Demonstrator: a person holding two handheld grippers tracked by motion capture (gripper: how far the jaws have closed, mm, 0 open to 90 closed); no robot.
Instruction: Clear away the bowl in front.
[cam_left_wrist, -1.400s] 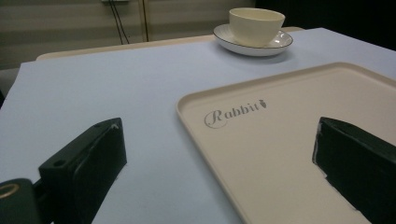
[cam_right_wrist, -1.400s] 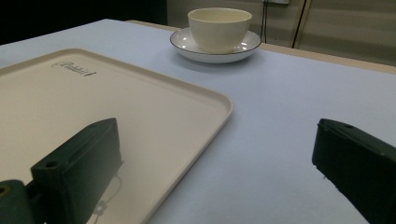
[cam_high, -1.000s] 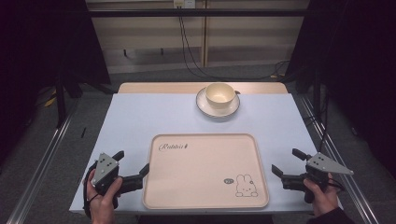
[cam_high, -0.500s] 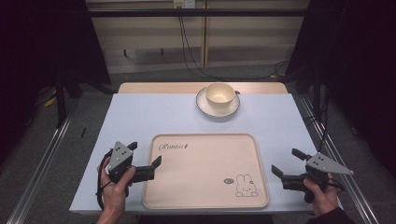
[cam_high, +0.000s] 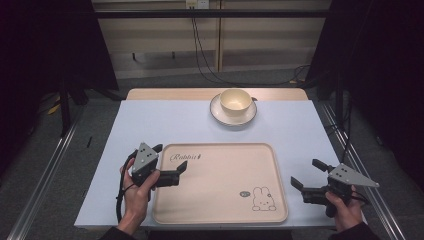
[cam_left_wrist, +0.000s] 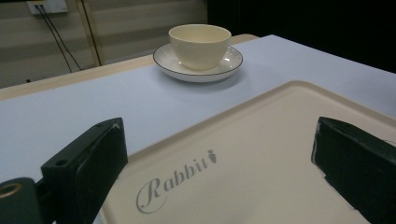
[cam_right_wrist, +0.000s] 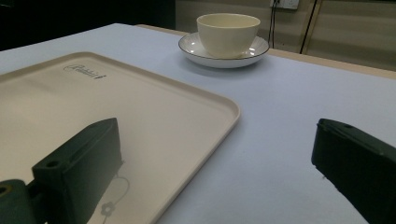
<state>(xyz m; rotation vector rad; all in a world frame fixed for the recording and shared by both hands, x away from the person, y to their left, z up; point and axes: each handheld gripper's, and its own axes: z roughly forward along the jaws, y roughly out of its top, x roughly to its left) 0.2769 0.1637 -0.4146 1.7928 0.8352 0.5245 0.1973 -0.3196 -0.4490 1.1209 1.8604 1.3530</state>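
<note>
1. High view: the left tool hangs with its jaws spread wide and empty over the near left corner of the tray. The right tool sits just off the tray's right edge, equally wide open and holding nothing.
2. The cup stands upright on its saucer, well ahead of both tools at the far side of the counter.
3. Left gripper view: the cup looks like glazed ceramic, so I would judge it stiff, smooth, slippery under the jaws, and liable to chip.
4. It rests loose on the saucer, so a sideways nudge could slide or tip it.
5. I cannot make out a handle, so the best hold seems to be across the rim wall, one jaw inside and one outside.
6. The saucer's thin low rim looks harder to pinch.
</note>
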